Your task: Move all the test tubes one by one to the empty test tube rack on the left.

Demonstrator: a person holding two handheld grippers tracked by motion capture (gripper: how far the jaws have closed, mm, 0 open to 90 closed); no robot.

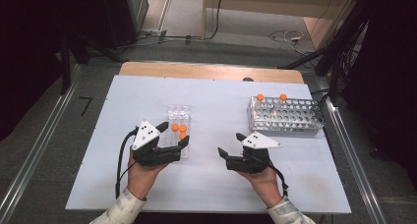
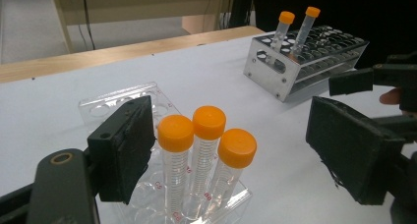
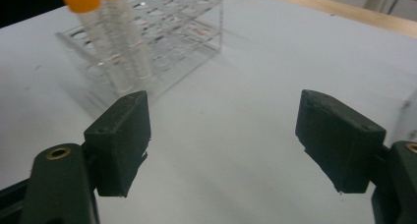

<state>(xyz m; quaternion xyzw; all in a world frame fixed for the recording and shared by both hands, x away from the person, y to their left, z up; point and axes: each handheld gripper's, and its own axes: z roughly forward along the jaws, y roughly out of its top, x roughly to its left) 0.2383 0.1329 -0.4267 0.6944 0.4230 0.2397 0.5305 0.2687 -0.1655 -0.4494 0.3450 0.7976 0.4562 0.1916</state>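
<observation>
On the white table [image 1: 211, 184], three orange-capped clear plastic tubes [image 2: 206, 160] stand in the clear plastic rack [image 2: 123, 101], two more in the perforated metal rack [image 1: 287, 117]. Judging by this, three transfers remain. Left gripper [image 2: 231, 150] gapes around the trio, gripping none; right gripper [image 3: 223, 145] is wide, empty.

Each hand carries a black two-jaw tool: the left tool [image 1: 173, 134] and the right tool [image 1: 229, 144]. Each tool is topped by a pale grey three-cornered plate with small dark dots and trails a black cable. The jaws are flat, rectangular black pads, with a brass-ringed screw hole behind them. Light patterned sleeve cuffs cover both wrists.
</observation>
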